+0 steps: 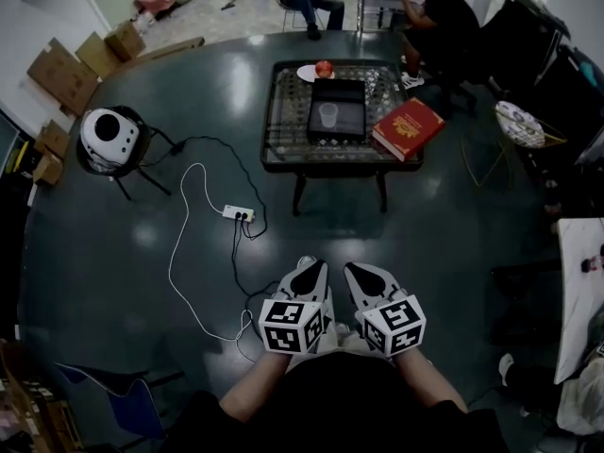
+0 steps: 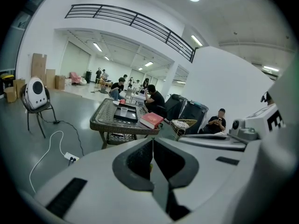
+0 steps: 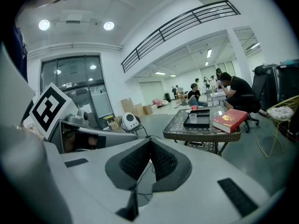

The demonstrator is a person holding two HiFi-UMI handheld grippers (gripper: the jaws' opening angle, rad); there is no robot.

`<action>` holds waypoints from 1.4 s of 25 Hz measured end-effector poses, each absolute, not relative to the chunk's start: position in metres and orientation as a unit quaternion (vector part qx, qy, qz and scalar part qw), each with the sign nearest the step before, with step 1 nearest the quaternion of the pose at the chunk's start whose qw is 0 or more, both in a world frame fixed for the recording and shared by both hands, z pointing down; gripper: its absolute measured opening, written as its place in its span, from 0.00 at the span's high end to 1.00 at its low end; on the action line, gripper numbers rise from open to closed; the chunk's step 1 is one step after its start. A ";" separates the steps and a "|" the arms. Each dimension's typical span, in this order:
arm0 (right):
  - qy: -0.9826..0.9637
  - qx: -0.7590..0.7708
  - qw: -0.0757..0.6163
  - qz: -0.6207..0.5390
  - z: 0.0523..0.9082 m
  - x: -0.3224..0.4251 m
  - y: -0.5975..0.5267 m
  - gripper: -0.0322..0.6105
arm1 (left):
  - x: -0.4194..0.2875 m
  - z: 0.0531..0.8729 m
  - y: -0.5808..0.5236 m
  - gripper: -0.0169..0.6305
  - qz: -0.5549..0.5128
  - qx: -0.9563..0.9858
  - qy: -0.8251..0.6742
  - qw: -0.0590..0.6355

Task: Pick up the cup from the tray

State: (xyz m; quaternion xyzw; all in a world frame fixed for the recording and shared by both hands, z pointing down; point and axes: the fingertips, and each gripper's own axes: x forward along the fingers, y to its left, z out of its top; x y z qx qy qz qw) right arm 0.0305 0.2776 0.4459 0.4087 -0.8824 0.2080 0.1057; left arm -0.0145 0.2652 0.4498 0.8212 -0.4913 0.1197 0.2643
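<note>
the left gripper (image 1: 308, 268) and right gripper (image 1: 356, 272) are held low, side by side, jaws pressed together on nothing, a wide stretch of floor (image 1: 425, 234) is left open ahead, and the cup (image 1: 327, 114) is seen upright in the black tray (image 1: 340, 90), well inside the table (image 1: 274, 149) edges.

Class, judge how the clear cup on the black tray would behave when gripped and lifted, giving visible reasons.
The cup looks like thin see-through plastic, so probably light and easily squashed. It stands upright and seemingly empty on the tray, so a sideways nudge might tip it.
</note>
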 end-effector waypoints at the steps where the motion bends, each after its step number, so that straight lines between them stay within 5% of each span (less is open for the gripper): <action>1: -0.882 0.409 0.107 0.209 0.447 0.030 0.274 0.93 | -0.014 0.451 0.261 0.95 0.121 0.821 -0.491 0.265; 35: -0.867 0.425 0.125 0.229 0.446 -0.001 0.075 0.93 | -0.040 0.447 0.062 0.95 0.145 0.828 -0.469 0.270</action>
